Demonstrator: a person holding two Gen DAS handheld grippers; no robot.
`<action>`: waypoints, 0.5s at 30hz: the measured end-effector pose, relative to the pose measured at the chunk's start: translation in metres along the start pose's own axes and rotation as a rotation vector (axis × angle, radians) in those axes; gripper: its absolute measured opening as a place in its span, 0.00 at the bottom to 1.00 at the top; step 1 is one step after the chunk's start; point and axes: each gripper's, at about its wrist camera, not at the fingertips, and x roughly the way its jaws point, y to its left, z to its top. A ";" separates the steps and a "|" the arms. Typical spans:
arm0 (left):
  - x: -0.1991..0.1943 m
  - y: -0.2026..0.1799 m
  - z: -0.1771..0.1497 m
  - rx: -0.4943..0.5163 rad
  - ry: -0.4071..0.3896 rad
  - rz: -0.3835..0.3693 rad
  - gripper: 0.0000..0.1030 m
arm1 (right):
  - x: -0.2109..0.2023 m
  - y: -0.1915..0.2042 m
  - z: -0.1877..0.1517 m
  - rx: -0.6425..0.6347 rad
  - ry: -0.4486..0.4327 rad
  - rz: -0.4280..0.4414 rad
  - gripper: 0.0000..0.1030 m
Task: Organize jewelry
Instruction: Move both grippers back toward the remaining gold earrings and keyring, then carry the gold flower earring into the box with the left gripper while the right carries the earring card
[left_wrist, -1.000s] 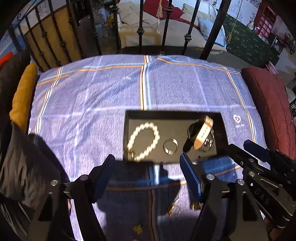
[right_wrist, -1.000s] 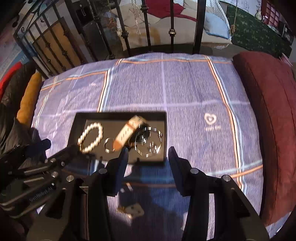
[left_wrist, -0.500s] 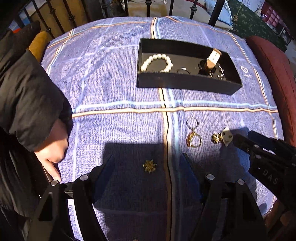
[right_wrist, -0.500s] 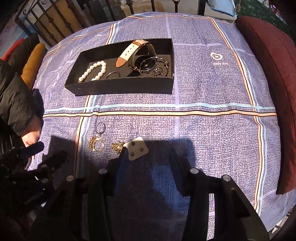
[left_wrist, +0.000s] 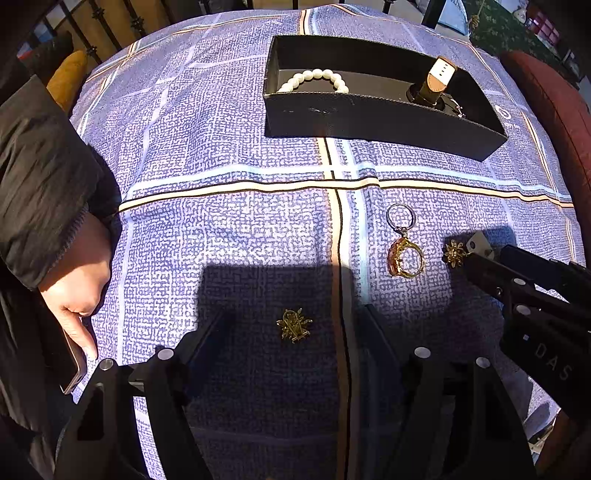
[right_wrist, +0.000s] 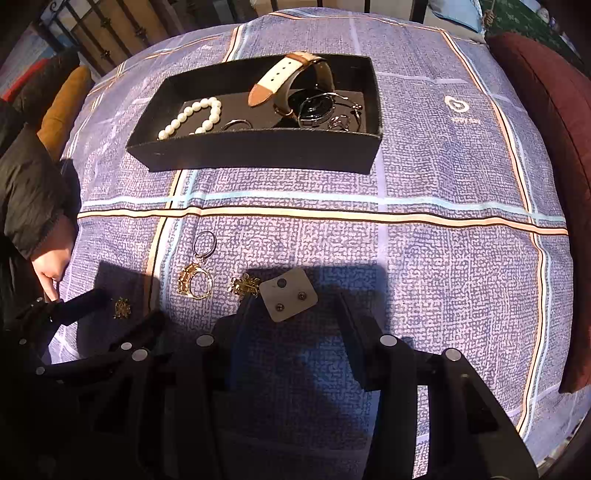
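- The bed (right_wrist: 443, 258), under a purple plaid sheet, carries everything; it is soft, so small pieces may sink a little under a push.
- The black box (right_wrist: 258, 151) sits far across the sheet, open on top. It holds a pearl bracelet (right_wrist: 192, 116), a watch (right_wrist: 291, 85) with a pale strap standing up, a plain ring (right_wrist: 236, 124) and some dark metal pieces at the right end, too tangled to name.
- The left tool (left_wrist: 291, 334) hangs low with its fingers spread wide, either side of a gold brooch (left_wrist: 293, 325) and not touching it.
- The right tool (right_wrist: 291, 310) is likewise spread, empty, its left finger just beside an earring card (right_wrist: 290, 295).
- The card looks light, stiff and flat; a pinch across one edge seems best, since its studs look easily knocked off.
- A gold ring (left_wrist: 406, 256), linked to a thin silver hoop (left_wrist: 400, 216), lies between the tools: hard, slippery, likely to roll, so the band is the place to grip.
- A second brooch (right_wrist: 243, 286) touches the card's left edge.
- The near brooch is light, spiky and probably delicate; gripping across its body should spare the prongs.
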 end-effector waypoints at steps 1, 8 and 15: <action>0.001 -0.001 0.000 0.006 -0.001 0.004 0.72 | 0.001 0.001 0.000 -0.008 0.000 -0.009 0.48; 0.004 -0.001 -0.002 -0.005 -0.002 -0.005 0.67 | 0.010 0.006 -0.002 -0.034 0.024 -0.065 0.30; -0.006 0.001 -0.001 -0.030 -0.018 -0.030 0.16 | -0.006 -0.007 -0.008 0.040 -0.007 0.013 0.19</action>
